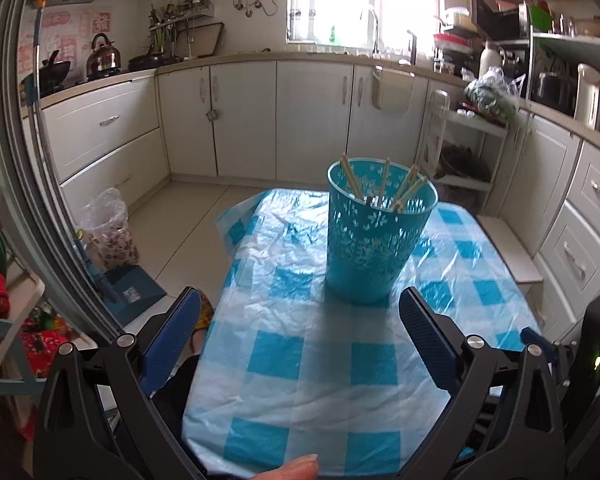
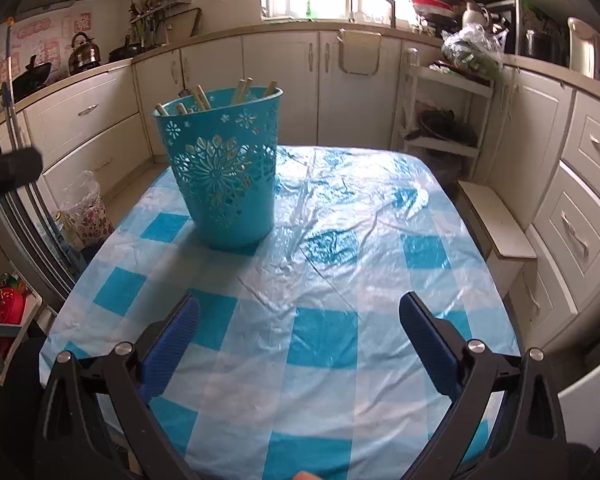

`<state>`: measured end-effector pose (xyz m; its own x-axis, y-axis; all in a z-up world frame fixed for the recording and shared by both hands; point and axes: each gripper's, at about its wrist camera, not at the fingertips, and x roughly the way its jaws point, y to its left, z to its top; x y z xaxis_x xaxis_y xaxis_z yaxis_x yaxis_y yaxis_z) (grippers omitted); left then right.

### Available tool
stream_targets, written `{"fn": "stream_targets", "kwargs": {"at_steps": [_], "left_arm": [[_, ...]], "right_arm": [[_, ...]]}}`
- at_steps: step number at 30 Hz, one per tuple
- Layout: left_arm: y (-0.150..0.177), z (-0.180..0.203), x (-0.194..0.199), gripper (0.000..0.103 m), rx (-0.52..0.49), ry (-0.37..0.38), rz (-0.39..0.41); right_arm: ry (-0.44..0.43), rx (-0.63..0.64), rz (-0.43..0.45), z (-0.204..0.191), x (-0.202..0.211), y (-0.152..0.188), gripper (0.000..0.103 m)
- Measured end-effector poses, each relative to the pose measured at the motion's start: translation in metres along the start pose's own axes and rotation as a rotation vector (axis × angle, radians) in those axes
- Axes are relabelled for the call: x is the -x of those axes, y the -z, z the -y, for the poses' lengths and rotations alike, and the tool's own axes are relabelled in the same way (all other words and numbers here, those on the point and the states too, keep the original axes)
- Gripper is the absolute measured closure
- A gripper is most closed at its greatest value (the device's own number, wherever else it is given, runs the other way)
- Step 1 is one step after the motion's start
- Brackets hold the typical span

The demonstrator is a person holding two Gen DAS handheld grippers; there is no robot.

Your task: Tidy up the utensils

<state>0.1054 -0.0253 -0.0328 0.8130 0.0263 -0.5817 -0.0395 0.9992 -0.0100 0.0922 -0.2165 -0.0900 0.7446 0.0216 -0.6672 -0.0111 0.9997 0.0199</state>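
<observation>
A teal perforated basket [image 1: 374, 232] stands upright on the blue-and-white checked table [image 1: 300, 360], holding several wooden chopsticks [image 1: 384, 184] that lean against its rim. My left gripper [image 1: 300, 300] is open just in front of the basket, nothing between its fingers. In the right wrist view the same basket [image 2: 224, 172] stands at the far left of the table [image 2: 324, 340], its chopsticks [image 2: 240, 90] poking above the rim. My right gripper [image 2: 300, 308] hangs open over the bare cloth, well short of the basket and to its right.
White kitchen cabinets [image 1: 284, 120] ring the table. A plastic-lined bin [image 1: 108, 232] and a blue dustpan [image 1: 132, 288] sit on the floor at the left. A white shelf rack [image 2: 440, 120] and a low step [image 2: 496, 232] stand to the right. A fingertip [image 1: 296, 468] shows at the bottom edge.
</observation>
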Motion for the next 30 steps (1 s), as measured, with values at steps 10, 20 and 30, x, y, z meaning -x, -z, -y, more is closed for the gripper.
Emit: {"fn": "stream_targets", "kwargs": {"at_steps": [10,20,30], "left_arm": [[0.003,0.005,0.009,0.007,-0.055,-0.008,-0.051],[-0.001,0.007,0.045,0.008,-0.1,0.001,-0.064],[0.005,-0.007,0.113,0.008,-0.095,0.048,-0.048]], "right_arm": [[-0.032,-0.025,0.017,-0.001,0.026,-0.004,0.007],[-0.064,-0.025,0.01,-0.013,0.082,-0.009,0.007],[-0.078,-0.015,0.021,-0.031,0.15,0.008,0.007]]}}
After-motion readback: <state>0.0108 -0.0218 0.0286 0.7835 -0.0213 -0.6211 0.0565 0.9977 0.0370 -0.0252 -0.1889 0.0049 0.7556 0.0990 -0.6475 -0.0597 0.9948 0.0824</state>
